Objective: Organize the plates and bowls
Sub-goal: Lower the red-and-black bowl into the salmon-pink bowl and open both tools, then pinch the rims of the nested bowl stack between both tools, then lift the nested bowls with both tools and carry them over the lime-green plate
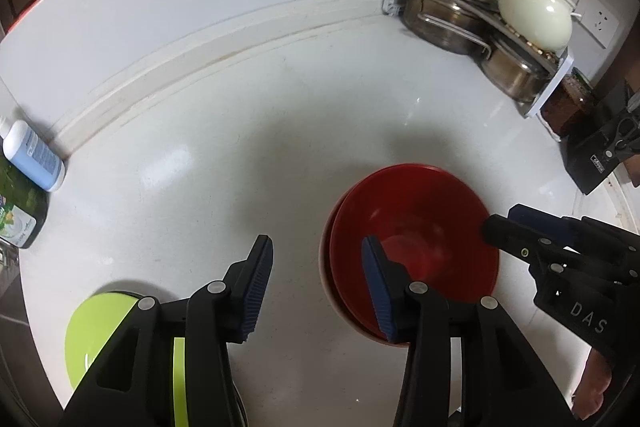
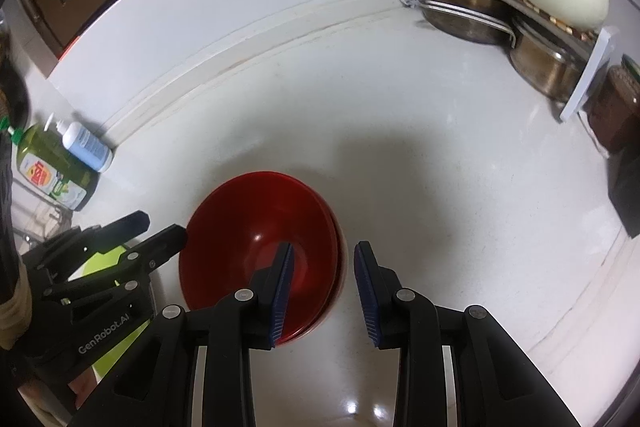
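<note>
Red bowls [image 1: 420, 227] sit nested on the white counter [image 1: 240, 155], the top one slightly off-centre. My left gripper [image 1: 318, 285] is open and straddles their left rim, one pad over the inside and one outside. At the opposite side my right gripper [image 2: 324, 291] is open across the right rim of the red bowls [image 2: 248, 227]. Each gripper shows in the other's view: the right gripper [image 1: 500, 223] at the stack's right edge, the left gripper [image 2: 160, 231] at its left edge. A lime-green bowl [image 1: 100, 327] lies under my left gripper, also showing as a green bowl [image 2: 104, 259].
A rack [image 1: 544, 95] of steel pots with cream lids fills the back right corner. A blue-white bottle [image 1: 34, 163] and a green soap bottle [image 2: 48, 171] stand at the left wall. A dark jar [image 2: 616, 107] and a black knife block [image 1: 600, 151] are at the right.
</note>
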The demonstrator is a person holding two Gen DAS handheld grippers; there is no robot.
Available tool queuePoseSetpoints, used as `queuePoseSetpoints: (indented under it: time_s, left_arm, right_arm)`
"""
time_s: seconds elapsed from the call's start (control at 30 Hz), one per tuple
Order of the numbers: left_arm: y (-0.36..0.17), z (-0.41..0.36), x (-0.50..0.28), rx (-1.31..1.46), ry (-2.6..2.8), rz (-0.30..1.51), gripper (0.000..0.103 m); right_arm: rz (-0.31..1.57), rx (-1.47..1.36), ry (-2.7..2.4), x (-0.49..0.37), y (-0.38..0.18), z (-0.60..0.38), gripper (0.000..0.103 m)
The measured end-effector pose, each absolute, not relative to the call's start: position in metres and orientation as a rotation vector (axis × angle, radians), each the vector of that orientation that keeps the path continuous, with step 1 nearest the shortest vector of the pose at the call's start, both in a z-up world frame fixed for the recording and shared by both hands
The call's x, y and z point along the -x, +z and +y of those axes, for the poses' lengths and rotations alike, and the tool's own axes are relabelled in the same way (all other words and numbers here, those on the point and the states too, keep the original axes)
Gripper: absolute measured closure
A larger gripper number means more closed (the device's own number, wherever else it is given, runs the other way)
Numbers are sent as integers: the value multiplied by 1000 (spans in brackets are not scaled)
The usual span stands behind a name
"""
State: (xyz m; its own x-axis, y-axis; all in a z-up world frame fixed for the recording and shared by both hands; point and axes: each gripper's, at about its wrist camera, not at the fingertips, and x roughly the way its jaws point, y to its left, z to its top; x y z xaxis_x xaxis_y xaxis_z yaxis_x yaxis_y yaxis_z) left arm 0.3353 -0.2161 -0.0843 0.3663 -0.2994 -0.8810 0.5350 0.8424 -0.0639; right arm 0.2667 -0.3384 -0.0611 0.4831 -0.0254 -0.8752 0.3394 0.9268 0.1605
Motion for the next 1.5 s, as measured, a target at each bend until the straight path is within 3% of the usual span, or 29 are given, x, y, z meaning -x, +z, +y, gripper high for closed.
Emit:
queuePoseSetpoints:
  time_s: [0.77, 1.0, 1.5]
  left_arm:
    - [-140, -232, -350, -231, -541, 1263, 58]
    - [-143, -235, -352, -186, -577, 1311, 76]
    - [-138, -226, -350, -159, -531, 1369, 76]
  right_arm:
    - [1204, -496, -210, -280, -117, -353, 71]
    - [1215, -510, -211, -279, -120, -356, 78]
    - [1222, -552, -250, -281, -119, -350, 82]
